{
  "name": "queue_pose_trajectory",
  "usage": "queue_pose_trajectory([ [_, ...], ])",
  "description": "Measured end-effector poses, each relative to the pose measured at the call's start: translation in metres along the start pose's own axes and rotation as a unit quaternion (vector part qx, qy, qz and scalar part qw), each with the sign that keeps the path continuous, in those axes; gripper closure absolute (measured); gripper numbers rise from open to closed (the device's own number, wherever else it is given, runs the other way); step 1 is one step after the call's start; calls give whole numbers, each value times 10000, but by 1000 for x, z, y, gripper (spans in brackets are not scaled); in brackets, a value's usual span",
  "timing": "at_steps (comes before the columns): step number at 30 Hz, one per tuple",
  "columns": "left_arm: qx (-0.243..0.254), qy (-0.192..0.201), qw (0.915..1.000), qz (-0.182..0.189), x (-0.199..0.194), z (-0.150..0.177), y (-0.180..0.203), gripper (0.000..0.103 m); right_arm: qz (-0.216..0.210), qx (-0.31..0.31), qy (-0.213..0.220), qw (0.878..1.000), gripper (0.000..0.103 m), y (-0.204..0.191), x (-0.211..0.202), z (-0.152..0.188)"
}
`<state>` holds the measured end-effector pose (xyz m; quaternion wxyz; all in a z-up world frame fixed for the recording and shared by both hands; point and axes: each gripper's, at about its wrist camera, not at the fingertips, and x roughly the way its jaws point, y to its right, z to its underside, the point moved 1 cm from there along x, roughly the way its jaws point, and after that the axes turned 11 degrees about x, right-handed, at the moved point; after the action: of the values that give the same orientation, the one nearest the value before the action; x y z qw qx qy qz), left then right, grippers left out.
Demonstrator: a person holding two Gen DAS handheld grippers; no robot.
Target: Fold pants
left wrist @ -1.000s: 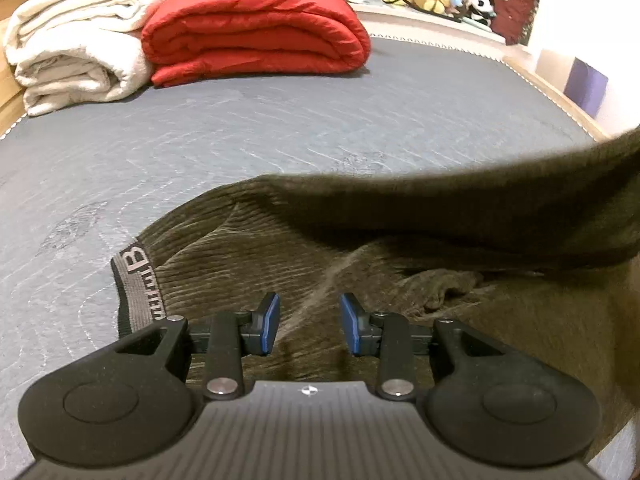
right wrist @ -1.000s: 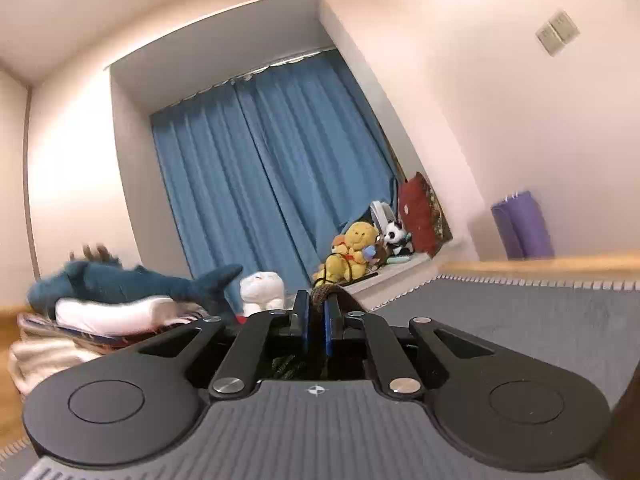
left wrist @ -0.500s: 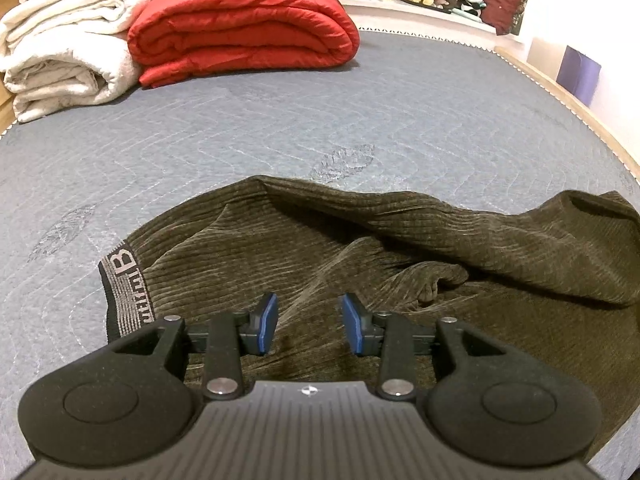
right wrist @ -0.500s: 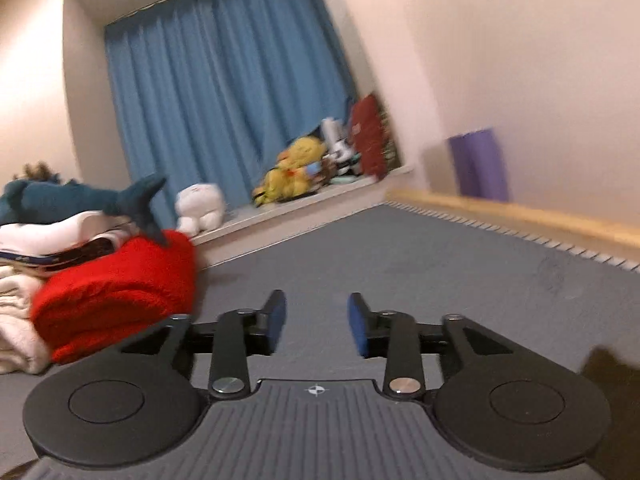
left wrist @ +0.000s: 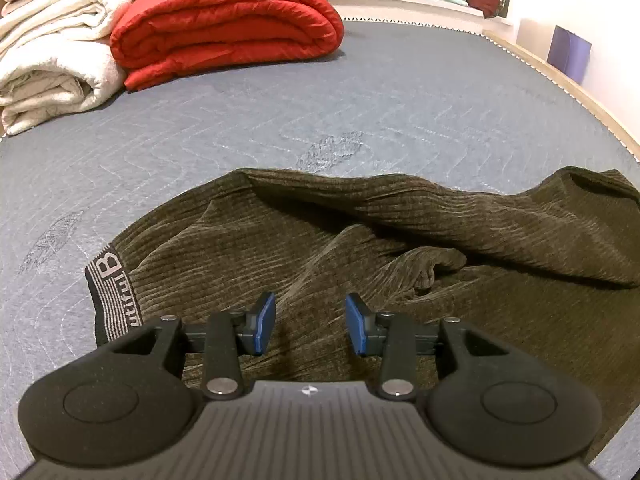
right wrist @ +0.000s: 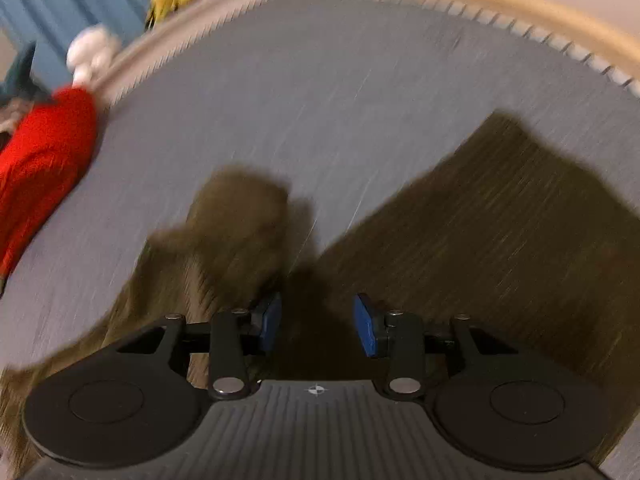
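The pants (left wrist: 360,240) are olive-brown ribbed corduroy cloth, matt and soft, with a knitted elastic waistband (left wrist: 114,300) woven in grey and black. They lie on a grey quilted mattress (left wrist: 360,100) of matt stitched fabric, beside a puffy red quilt (left wrist: 228,24) and a nubbly cream towel-like blanket (left wrist: 52,64). The left gripper (left wrist: 310,324) and right gripper (right wrist: 316,324) are matt black plastic with ridged bodies, smooth blue pads (left wrist: 266,322) and small shiny metal pivot pins.

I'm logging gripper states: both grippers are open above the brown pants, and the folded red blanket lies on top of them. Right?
Not quite. The left wrist view shows the red blanket lying apart from the pants, farther up the mattress. Both the left gripper and right gripper are open.
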<state>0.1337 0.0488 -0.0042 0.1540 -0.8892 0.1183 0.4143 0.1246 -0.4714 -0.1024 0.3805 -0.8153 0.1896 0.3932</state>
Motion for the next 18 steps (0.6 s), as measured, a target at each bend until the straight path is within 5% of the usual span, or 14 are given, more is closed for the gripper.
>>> queue_pose_trajectory([
  [11, -2, -67, 10000, -34, 5, 2, -2, 59, -1272, 30, -257, 9915, 60, -58, 44, 8],
  [18, 4, -66, 10000, -24, 5, 2, -3, 58, -2480, 872, -166, 9647, 60, -69, 45, -8],
])
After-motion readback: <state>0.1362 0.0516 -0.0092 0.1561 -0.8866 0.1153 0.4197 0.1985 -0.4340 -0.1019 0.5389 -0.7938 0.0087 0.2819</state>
